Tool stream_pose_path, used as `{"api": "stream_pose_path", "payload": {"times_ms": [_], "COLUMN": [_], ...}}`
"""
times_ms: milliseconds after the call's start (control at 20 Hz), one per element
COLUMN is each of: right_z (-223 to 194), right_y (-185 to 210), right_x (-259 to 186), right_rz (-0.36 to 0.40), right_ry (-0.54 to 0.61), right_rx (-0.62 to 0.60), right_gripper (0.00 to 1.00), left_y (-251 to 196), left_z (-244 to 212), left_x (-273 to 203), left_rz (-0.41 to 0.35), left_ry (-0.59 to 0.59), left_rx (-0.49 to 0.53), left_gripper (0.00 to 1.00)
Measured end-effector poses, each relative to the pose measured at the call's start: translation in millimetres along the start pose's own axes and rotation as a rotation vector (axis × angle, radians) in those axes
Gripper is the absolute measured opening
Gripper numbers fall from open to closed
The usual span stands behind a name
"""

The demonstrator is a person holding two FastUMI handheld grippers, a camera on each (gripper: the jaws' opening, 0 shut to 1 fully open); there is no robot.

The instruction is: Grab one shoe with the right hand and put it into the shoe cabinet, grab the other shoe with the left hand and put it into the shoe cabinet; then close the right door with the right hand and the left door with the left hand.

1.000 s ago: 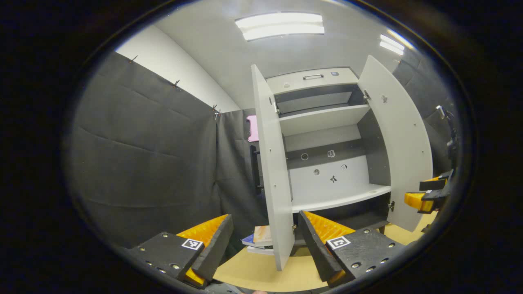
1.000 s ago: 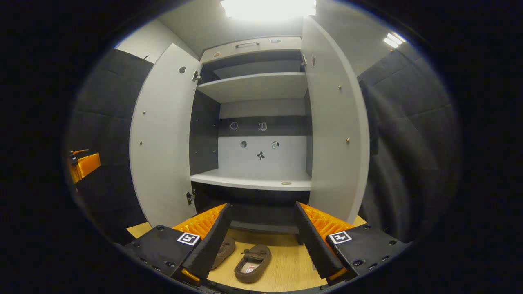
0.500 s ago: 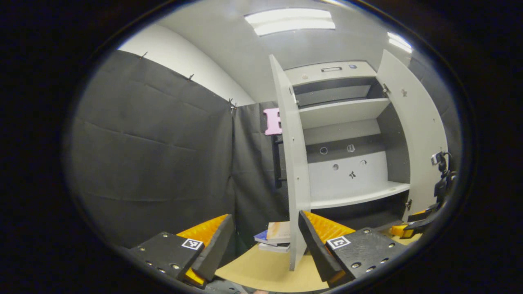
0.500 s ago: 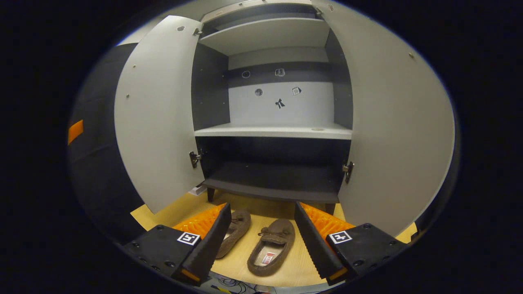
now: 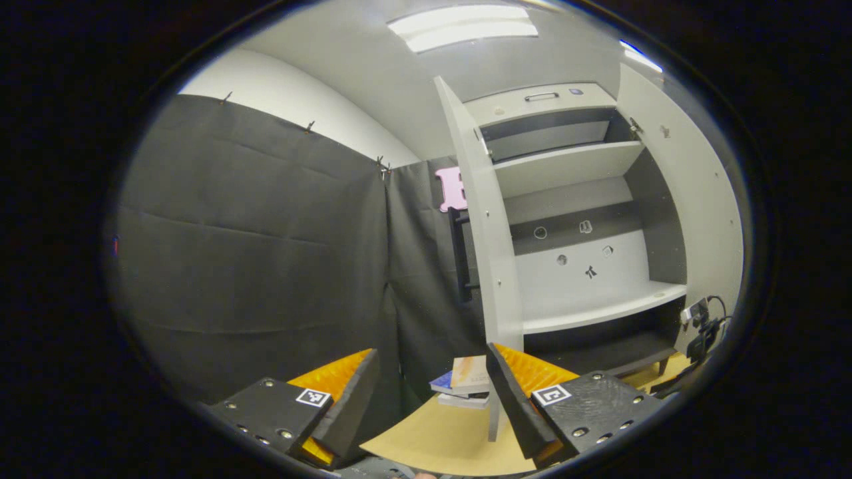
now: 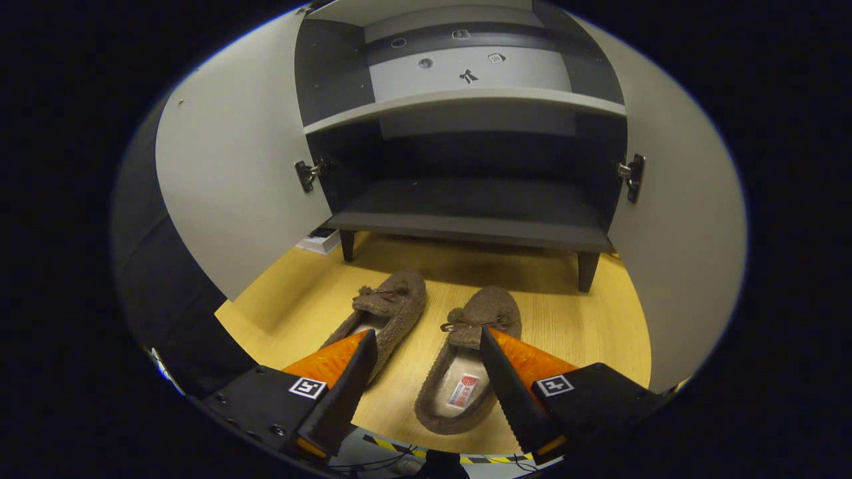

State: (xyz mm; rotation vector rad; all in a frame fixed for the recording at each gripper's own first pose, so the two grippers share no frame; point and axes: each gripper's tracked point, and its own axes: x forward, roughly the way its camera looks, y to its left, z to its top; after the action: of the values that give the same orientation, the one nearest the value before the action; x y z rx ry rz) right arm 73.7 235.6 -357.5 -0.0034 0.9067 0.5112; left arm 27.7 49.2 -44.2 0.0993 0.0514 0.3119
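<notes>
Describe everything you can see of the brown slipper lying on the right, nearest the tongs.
The right slipper is a brown, fuzzy moccasin with a small bow across the top and a pale lining that carries a red-and-white label. It lies flat on the wooden floor, toe toward the open shoe cabinet, beside its twin, the left slipper, without touching it. The right tongs hang open over its heel end; whether they touch it cannot be told.
</notes>
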Motion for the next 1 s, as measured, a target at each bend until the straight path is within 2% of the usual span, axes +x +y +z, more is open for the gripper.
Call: {"api": "stream_pose_path", "payload": {"times_ms": [150,200,250,300,350,450,500,550,600,650,750,850,900,950,1000], "right_z": [-17,-23,-27,-32,-37,-42,-44,-45,-47,-48,-53,-53,-54,-53,-52], "right_y": [1,2,3,5,6,7,8,6,4,1,-5,-14,-17,-24,-23], "right_x": [15,19,23,27,32,40,46,50,57,61,67,70,73,71,69], "right_rz": [0.012,0.015,0.018,0.022,0.026,0.025,0.02,0.012,0.0,-0.012,-0.039,-0.068,-0.083,-0.105,-0.093], "right_ry": [0.059,0.078,0.093,0.107,0.12,0.148,0.161,0.168,0.176,0.186,0.214,0.221,0.226,0.225,0.222], "right_rx": [-0.008,-0.014,-0.017,-0.02,-0.018,-0.014,-0.007,-0.001,0.003,0.007,0.007,0.001,-0.008,-0.029,-0.03], "right_gripper": [0.97,0.9,0.9,0.97,0.96,0.9,0.82,0.86,0.8,0.87,0.86,0.56,0.48,0.33,0.29], "left_y": [3,3,4,4,5,6,6,6,5,6,5,4,4,3,3], "left_z": [-1,-2,-3,-4,-5,-7,-7,-6,-7,-6,-6,-5,-5,-4,-4], "left_x": [2,3,4,5,5,6,7,7,7,7,8,9,9,9,9], "left_rz": [0.021,0.028,0.034,0.04,0.045,0.053,0.055,0.057,0.057,0.057,0.056,0.058,0.057,0.055,0.053], "left_ry": [0.013,0.017,0.021,0.026,0.031,0.038,0.04,0.042,0.042,0.043,0.042,0.036,0.032,0.031,0.03], "left_rx": [0.007,0.008,0.01,0.016,0.023,0.037,0.042,0.046,0.047,0.049,0.052,0.054,0.053,0.048,0.045], "left_gripper": [1.0,0.94,0.94,1.0,1.0,1.0,1.0,1.0,1.0,1.0,1.0,1.0,1.0,1.0,1.0]}}
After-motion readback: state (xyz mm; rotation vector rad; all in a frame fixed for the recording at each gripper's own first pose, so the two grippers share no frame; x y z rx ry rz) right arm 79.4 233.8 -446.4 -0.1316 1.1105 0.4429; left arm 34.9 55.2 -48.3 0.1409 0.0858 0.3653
